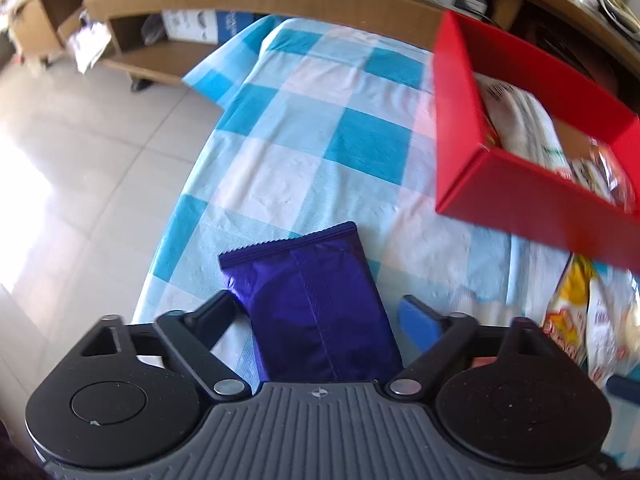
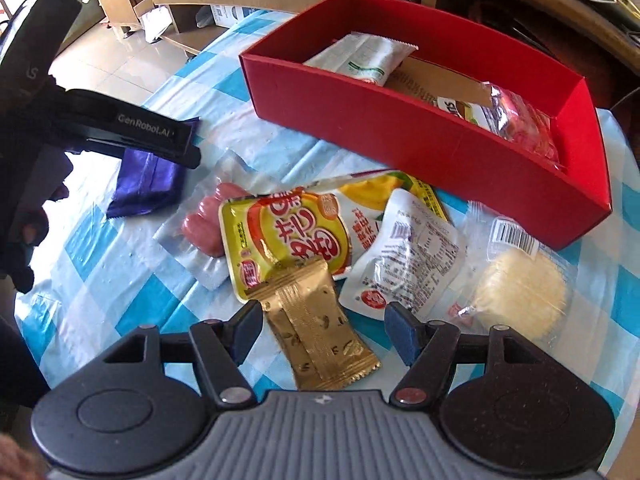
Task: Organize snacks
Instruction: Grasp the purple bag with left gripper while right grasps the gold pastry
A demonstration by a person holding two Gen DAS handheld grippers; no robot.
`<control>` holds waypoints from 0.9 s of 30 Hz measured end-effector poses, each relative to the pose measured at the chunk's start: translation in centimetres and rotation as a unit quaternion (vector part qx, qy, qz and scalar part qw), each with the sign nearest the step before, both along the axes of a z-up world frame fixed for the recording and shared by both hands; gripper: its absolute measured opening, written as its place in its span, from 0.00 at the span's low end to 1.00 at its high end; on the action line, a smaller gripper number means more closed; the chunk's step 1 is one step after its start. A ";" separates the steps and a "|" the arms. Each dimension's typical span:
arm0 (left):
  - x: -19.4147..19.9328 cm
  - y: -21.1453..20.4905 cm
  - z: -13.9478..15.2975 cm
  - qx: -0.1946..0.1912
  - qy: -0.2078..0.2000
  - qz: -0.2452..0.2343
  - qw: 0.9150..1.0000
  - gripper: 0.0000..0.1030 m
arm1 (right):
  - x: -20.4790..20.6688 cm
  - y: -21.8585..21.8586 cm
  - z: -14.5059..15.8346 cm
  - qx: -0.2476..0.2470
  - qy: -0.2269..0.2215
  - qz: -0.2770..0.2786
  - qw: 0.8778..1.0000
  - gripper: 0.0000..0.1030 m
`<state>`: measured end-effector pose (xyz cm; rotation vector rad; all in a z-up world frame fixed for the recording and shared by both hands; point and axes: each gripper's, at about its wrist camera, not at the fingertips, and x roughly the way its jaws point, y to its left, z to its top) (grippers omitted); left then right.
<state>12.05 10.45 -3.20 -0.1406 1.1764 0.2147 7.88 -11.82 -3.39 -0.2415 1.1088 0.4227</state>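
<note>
Nearest, left gripper (image 1: 324,312) open astride the purple packet (image 1: 316,300), pads not yet pressing; slick foil could squirt out at 12 o'clock. Right gripper (image 2: 320,332) open over the gold packet (image 2: 320,328), which lies under the yellow pouch (image 2: 288,232) and may drag it. Farther, red box (image 2: 400,128) at 1 o'clock, partly filled.

The left tool (image 1: 324,316) straddles a purple packet (image 1: 316,308) on the checked cloth (image 1: 320,152), its right pad clear.
</note>
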 end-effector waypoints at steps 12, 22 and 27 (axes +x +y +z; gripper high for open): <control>-3.7 -3.2 0.6 -0.008 0.006 -0.091 0.996 0.69 | -0.6 -0.6 -0.3 0.012 0.016 -0.008 1.000 0.76; -4.2 -3.1 0.4 -0.022 0.007 -0.098 0.995 0.70 | 0.0 0.4 -1.3 -0.013 -0.003 0.009 1.000 0.65; -4.5 -3.3 0.4 -0.020 0.008 -0.102 0.995 0.70 | -0.9 -0.2 -0.9 -0.008 -0.002 -0.018 1.000 0.50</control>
